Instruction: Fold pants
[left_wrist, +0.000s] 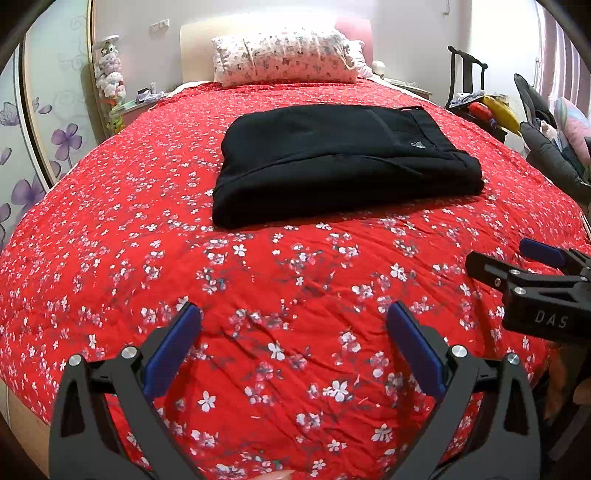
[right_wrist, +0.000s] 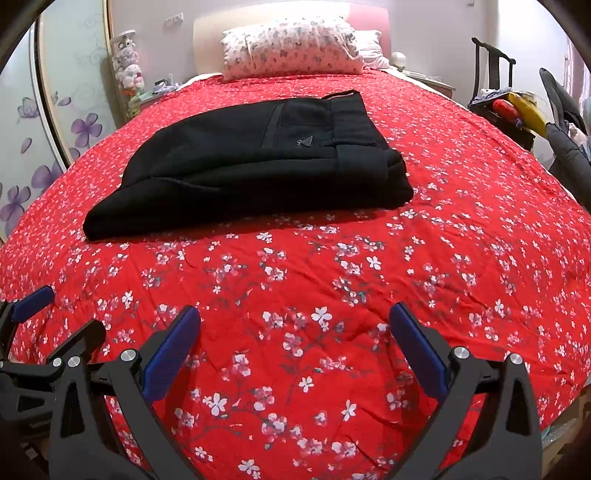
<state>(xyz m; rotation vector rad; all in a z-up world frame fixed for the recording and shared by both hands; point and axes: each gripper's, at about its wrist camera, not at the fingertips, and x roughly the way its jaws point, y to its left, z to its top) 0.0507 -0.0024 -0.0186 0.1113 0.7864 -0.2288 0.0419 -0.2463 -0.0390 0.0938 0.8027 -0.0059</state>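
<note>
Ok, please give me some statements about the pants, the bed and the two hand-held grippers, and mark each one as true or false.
1. The black pants lie folded in a compact bundle on the red floral bedspread. True.
2. The left hand-held gripper is shut on the pants. False: it is open and holds nothing, over bare bedspread apart from the pants.
3. The right hand-held gripper is open and empty. True.
4. The pants hang over the foot edge of the bed. False: they rest in the middle of the bed, nearer the pillow.
5. The pillow has a small floral print. True.
</note>
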